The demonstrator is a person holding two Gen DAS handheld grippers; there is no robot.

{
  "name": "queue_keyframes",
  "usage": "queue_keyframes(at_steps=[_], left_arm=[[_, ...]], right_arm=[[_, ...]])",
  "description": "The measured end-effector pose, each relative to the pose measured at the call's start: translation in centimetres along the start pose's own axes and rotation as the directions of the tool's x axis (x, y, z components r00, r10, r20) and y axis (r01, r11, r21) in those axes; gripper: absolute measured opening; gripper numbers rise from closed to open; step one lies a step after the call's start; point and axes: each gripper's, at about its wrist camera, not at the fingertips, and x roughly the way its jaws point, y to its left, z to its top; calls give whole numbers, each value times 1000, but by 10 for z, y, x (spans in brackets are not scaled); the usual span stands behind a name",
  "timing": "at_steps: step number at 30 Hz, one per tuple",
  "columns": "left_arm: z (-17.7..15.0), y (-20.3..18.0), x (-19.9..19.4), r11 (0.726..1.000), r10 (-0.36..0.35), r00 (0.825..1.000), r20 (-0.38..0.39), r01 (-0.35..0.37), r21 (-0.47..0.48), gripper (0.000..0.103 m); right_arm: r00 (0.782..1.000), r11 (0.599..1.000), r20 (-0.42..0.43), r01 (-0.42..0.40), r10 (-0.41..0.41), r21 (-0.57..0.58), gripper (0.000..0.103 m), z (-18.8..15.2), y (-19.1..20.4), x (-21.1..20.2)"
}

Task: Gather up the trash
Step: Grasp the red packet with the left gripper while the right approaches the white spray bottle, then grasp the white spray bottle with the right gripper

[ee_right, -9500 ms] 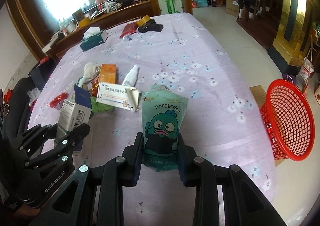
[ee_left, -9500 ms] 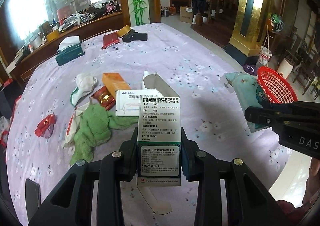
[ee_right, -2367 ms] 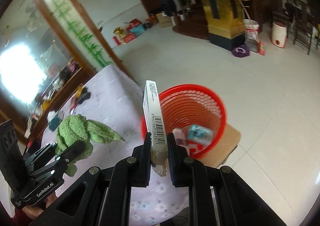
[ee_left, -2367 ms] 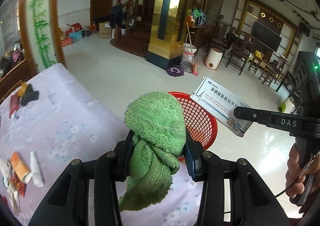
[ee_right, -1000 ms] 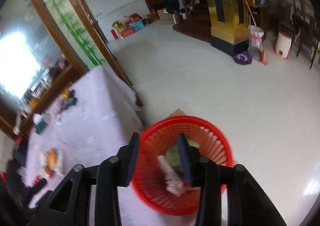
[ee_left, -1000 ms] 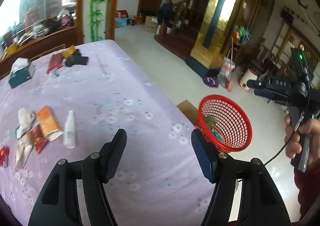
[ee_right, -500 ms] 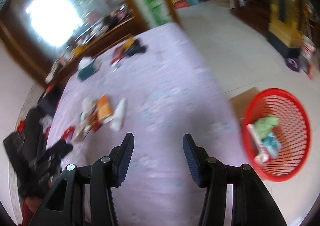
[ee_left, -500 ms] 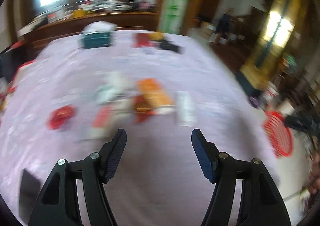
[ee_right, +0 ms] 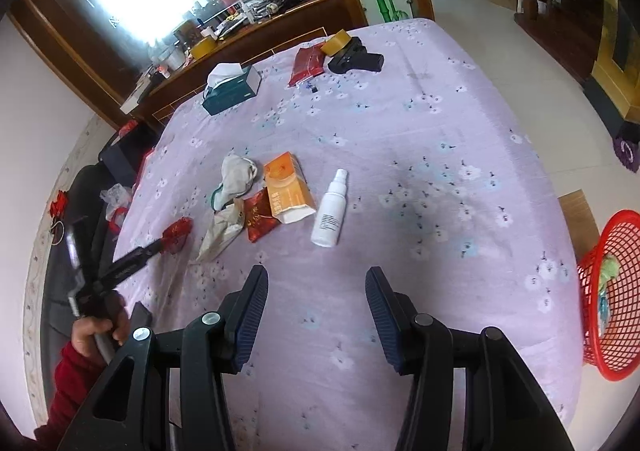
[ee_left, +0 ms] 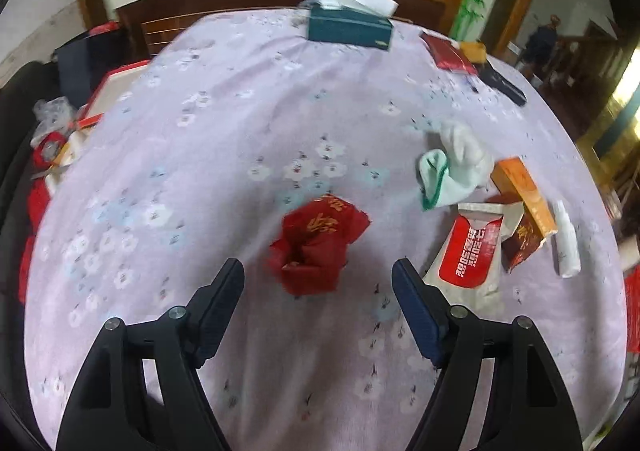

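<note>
A crumpled red wrapper [ee_left: 316,247] lies on the purple flowered tablecloth [ee_left: 240,139], just ahead of my open, empty left gripper [ee_left: 318,287]. To its right lie a white cloth [ee_left: 456,167], a red-and-white packet [ee_left: 472,251], an orange box [ee_left: 524,191] and a white spray bottle [ee_left: 568,243]. My right gripper [ee_right: 316,291] is open and empty above the cloth, short of the spray bottle [ee_right: 332,209], orange box [ee_right: 286,187] and red wrapper [ee_right: 176,235]. The left gripper's finger [ee_right: 132,259] reaches that wrapper. The red basket [ee_right: 612,303] stands on the floor at right, holding trash.
A teal tissue box [ee_right: 232,87], a red pouch [ee_right: 306,63], a tape roll [ee_right: 336,41] and a black case [ee_right: 356,59] lie at the table's far end. A wooden sideboard [ee_right: 256,35] stands behind. A dark chair with bags [ee_left: 52,91] is at the left edge.
Both grippers have swung back from the basket to the table. The left gripper has come close over the red wrapper. Both stay open and empty.
</note>
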Motion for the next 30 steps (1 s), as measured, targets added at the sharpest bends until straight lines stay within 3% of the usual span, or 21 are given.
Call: queue_keyframes(at_steps=[5, 7, 12, 23, 30], left_arm=[[7, 0, 24, 1000, 18, 1000, -13, -18, 0, 71], [8, 2, 30, 1000, -1, 1000, -24, 0, -18, 49], [4, 1, 30, 1000, -3, 1000, -12, 3, -12, 38], [-18, -18, -38, 996, -87, 992, 90, 85, 25, 37], [-33, -34, -67, 990, -133, 984, 115, 127, 59, 37]], right_arm=[[1000, 1000, -11, 22, -22, -4, 55, 4, 7, 6], [999, 1000, -12, 29, -29, -2, 55, 6, 8, 9], [999, 999, -29, 33, -33, 15, 55, 16, 10, 27], [987, 996, -136, 89, -84, 26, 55, 50, 6, 120], [973, 990, -192, 138, -128, 40, 47, 56, 3, 165]])
